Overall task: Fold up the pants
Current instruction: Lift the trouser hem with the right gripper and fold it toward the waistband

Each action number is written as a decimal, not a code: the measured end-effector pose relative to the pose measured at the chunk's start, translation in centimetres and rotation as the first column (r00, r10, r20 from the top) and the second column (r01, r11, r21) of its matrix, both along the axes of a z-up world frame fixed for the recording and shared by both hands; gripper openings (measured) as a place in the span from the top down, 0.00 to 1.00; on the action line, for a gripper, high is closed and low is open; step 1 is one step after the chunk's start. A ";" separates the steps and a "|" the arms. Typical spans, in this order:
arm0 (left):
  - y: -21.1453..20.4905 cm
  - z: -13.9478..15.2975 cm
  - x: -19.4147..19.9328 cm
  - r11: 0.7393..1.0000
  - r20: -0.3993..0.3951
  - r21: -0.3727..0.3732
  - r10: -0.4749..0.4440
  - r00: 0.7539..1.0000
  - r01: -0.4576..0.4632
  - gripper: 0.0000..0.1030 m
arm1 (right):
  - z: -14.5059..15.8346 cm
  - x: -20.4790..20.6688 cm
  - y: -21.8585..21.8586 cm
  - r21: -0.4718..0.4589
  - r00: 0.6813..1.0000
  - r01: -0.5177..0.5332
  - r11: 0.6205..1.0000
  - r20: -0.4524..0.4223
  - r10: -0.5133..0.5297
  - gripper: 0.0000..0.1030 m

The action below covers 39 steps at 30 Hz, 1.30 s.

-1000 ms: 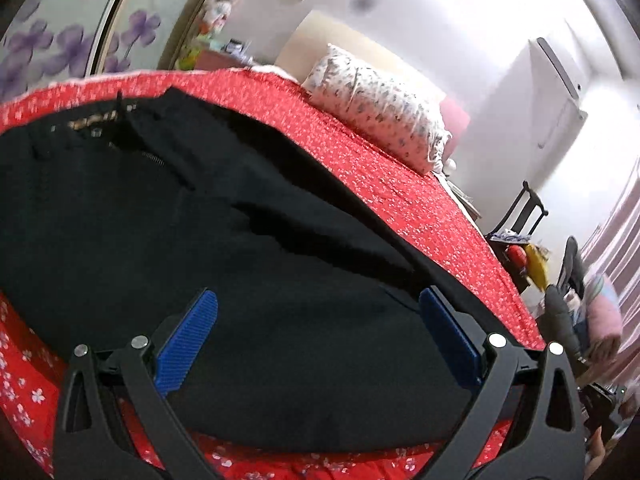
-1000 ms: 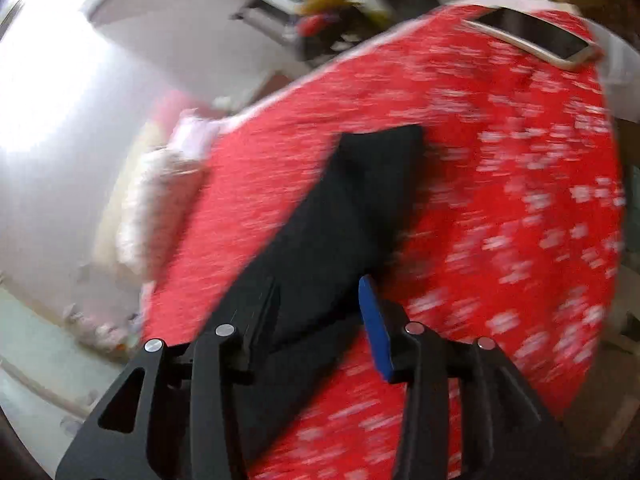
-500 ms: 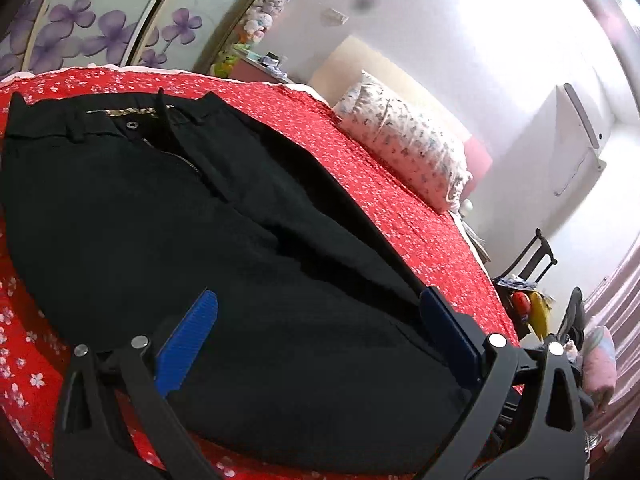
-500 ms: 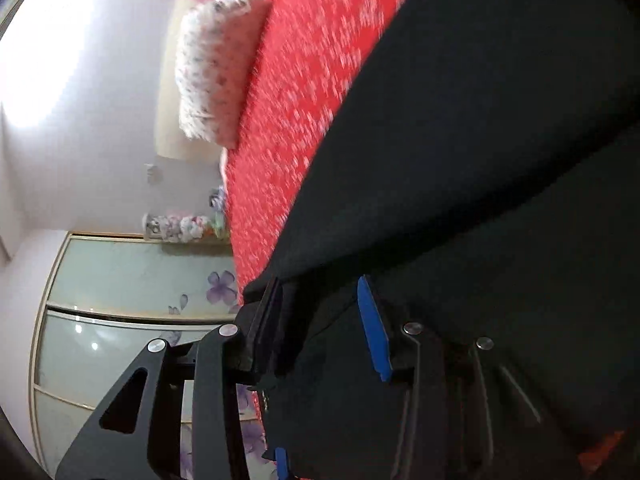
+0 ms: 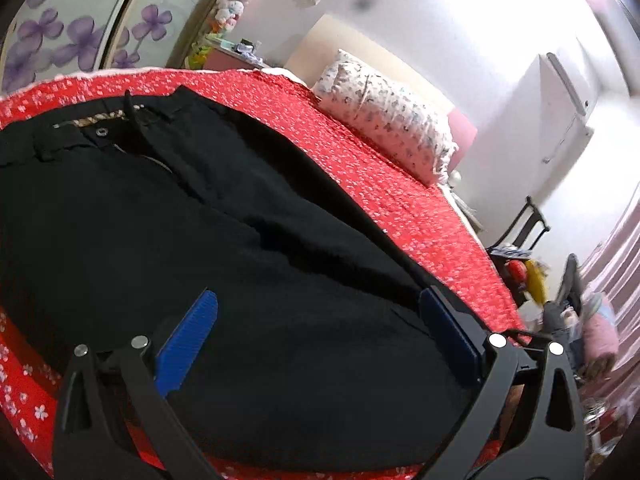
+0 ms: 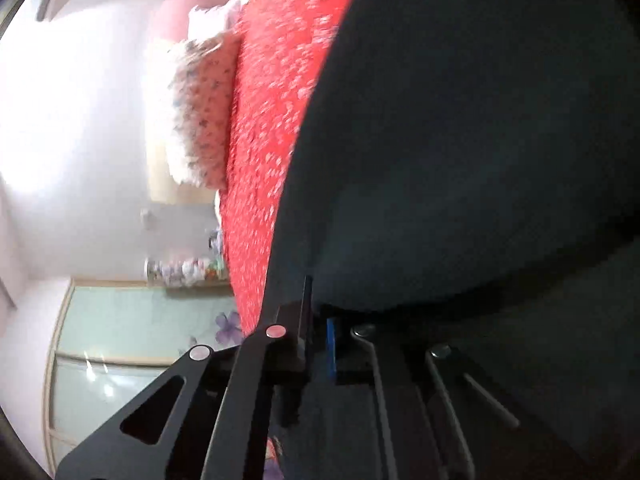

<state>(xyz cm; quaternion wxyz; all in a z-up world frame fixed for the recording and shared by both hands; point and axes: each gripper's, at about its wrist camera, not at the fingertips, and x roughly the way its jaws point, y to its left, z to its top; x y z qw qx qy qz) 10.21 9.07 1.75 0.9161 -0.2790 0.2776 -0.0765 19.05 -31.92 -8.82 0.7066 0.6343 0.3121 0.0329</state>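
Observation:
Black pants [image 5: 208, 240] lie flat on the red flowered bedspread [image 5: 380, 184], waistband at the far left, legs running to the lower right. My left gripper [image 5: 316, 312] is open, its blue pads spread wide just above the thigh area, holding nothing. In the right wrist view my right gripper [image 6: 318, 340] is shut on an edge of the black pants [image 6: 460, 160], and the cloth fills most of that view. The view is rolled on its side and blurred.
A flowered white pillow [image 5: 384, 116] lies at the head of the bed, also in the right wrist view [image 6: 200, 120]. Wardrobe doors with purple flowers [image 5: 80, 28] stand behind the bed. A chair and clutter [image 5: 532, 272] stand past the bed's right edge.
My right gripper has closed on the pants cloth and swung with it, rolling its view sideways. My left gripper has stayed open over the pants, shifting only slightly.

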 end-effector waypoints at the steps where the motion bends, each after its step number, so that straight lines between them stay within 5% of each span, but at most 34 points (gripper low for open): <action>1: 0.6 0.1 0.0 1.000 0.006 -0.017 0.001 1.000 -0.001 0.02 | 0.6 -1.0 0.1 -0.039 1.000 -0.020 0.999 0.010 0.021 0.96; 6: 4.4 2.3 2.0 0.992 0.006 -0.114 0.050 0.999 -0.049 0.02 | 1.6 -3.7 0.9 -0.096 0.993 -0.113 0.989 0.010 0.115 0.96; 13: 6.5 4.9 14.6 0.996 -0.188 -0.040 0.067 0.980 -0.076 0.02 | 1.3 -4.4 1.3 -0.132 0.984 -0.179 0.975 -0.005 0.180 0.96; 16: 6.3 3.7 22.0 0.995 -0.336 -0.002 0.097 0.937 -0.103 0.02 | 1.0 -3.4 1.0 -0.099 0.978 -0.208 0.973 -0.008 0.208 0.96; 21: 6.5 1.4 29.4 0.974 -0.454 0.138 0.224 0.862 -0.180 0.05 | 1.0 -2.7 0.8 -0.112 0.968 -0.251 0.962 -0.011 0.252 0.96; 23: 6.6 0.1 31.5 0.963 -0.496 0.200 0.260 0.828 -0.183 0.17 | 1.0 -2.7 0.7 -0.130 0.963 -0.270 0.954 -0.013 0.270 0.96; 26: 7.2 -1.8 32.8 0.965 -0.530 0.179 0.260 0.807 -0.193 0.35 | 1.2 -2.2 1.0 -0.141 0.959 -0.284 0.948 -0.017 0.284 0.96; 28: 7.8 -2.6 32.8 0.969 -0.516 0.145 0.245 0.821 -0.198 0.53 | 1.4 -1.8 1.1 -0.156 0.956 -0.291 0.944 -0.019 0.292 0.96; 30: 8.3 -2.7 32.0 0.984 -0.478 0.041 0.170 0.861 -0.172 0.93 | 1.5 -1.8 1.2 -0.164 0.956 -0.292 0.942 -0.017 0.293 0.96; 32: 8.9 -1.9 30.4 0.979 -0.448 0.011 0.185 0.875 -0.201 0.93 | 1.9 -1.6 1.1 -0.175 0.957 -0.287 0.942 -0.009 0.290 0.96; 36: 9.1 2.6 25.1 0.985 -0.316 0.068 0.175 0.932 -0.161 0.94 | 3.7 -2.2 -0.4 -0.190 0.963 -0.243 0.951 0.068 0.259 0.96; 39: 9.9 5.9 19.6 0.988 -0.233 0.021 0.152 0.961 -0.151 0.94 | 6.2 -3.2 -1.6 -0.254 0.961 -0.189 0.949 0.151 0.232 0.96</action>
